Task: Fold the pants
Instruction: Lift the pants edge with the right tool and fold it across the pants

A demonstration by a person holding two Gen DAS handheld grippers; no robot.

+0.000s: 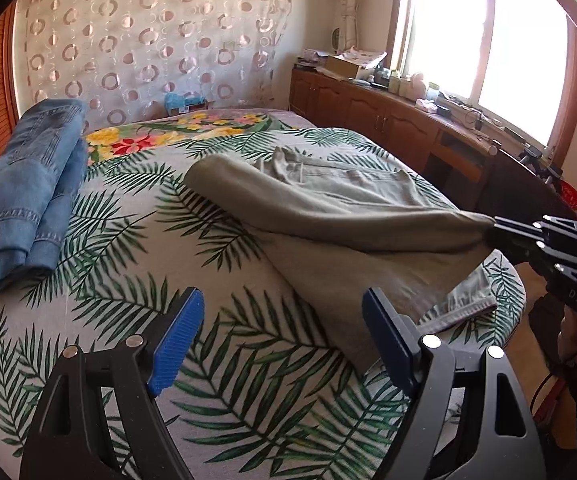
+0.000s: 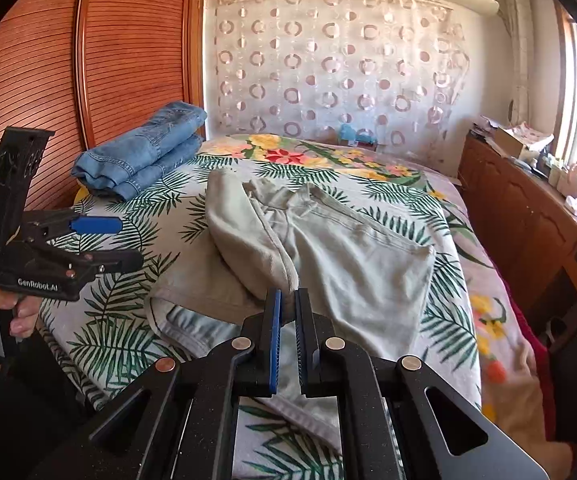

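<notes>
Right wrist view is showing the right tongs [image 2: 286,308] clamping a bunched edge of the grey-green pants [image 2: 340,256] between their blue pads, lifting that fold off the bed [image 2: 464,320]. The rest of the pants is lying spread across the palm-leaf bedspread [image 2: 136,200], waist end toward the far side. The left tongs [image 1: 280,344] are standing wide apart over the bedspread, gripping nothing, just beside the near part of the pants; a hand [image 2: 4,308] is holding their handle at the left edge of the right wrist view. Folded blue jeans [image 1: 28,192] are sitting at the far left of the bed, well apart from the pants, against a wooden slatted wardrobe [image 2: 88,60]. A wooden counter [image 1: 388,116] under the window is carrying clutter.
</notes>
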